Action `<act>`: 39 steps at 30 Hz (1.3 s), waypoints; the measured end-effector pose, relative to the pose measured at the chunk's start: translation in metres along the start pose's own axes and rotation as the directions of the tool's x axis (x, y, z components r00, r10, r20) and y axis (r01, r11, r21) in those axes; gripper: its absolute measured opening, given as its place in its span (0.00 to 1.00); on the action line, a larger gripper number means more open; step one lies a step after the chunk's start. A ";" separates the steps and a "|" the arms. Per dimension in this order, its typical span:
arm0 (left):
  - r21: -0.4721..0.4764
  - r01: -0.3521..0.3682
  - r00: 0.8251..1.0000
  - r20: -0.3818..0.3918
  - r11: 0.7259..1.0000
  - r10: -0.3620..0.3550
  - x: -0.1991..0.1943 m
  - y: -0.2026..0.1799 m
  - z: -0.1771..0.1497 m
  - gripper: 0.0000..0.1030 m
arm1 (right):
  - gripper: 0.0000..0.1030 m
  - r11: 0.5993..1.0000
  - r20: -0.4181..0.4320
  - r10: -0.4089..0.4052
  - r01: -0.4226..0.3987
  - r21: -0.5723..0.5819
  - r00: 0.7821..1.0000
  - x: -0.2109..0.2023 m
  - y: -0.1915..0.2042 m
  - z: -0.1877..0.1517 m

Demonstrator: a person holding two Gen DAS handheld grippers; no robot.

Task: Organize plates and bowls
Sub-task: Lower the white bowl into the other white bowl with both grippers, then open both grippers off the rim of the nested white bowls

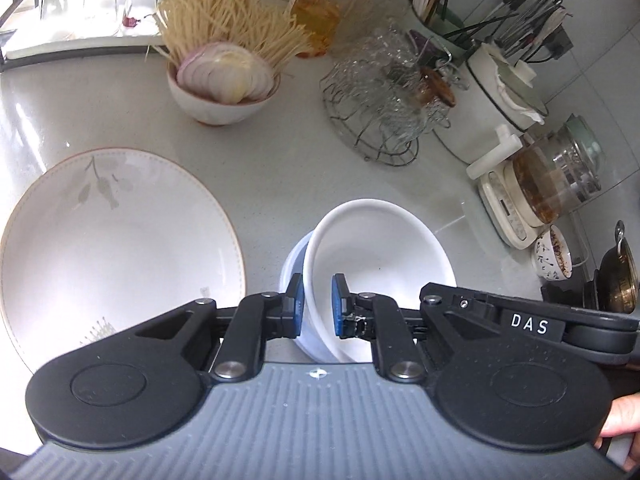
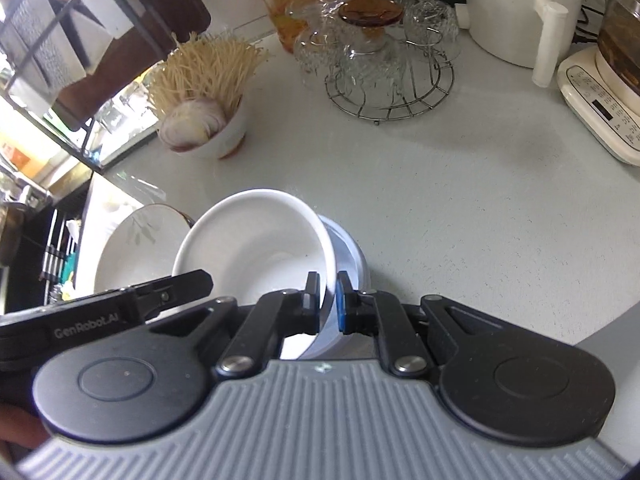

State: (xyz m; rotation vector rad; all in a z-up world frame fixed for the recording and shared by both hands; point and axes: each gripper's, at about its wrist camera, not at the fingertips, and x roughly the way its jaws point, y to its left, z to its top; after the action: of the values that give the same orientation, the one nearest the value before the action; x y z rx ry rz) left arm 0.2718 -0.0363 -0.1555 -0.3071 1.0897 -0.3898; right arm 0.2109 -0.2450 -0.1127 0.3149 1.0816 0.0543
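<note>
A white bowl hangs tilted over a second, bluish-white bowl that stands on the pale counter. My left gripper is shut on the white bowl's left rim. My right gripper is shut on the opposite rim, one pad inside the bowl and one outside. Each view shows the other gripper's black housing reaching in from the side. A large white plate with a leaf pattern lies just left of the bowls.
Behind stand a bowl of onion slices and noodles, a wire rack of upturned glasses and a red-lidded jar. A white pot, a glass kettle on its base and a small cup line the right.
</note>
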 end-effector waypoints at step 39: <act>0.084 -0.011 1.000 0.021 0.996 0.010 -0.025 -0.005 -0.003 0.43 | 0.13 0.993 0.092 -0.015 0.005 0.114 0.996 -0.031 -0.008 -0.010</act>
State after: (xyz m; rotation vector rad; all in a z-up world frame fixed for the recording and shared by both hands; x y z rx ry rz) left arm 0.2580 -0.0294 -0.1352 -0.2299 1.0513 -0.4214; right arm 0.1866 -0.2567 -0.0923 0.4110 0.9962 -0.0309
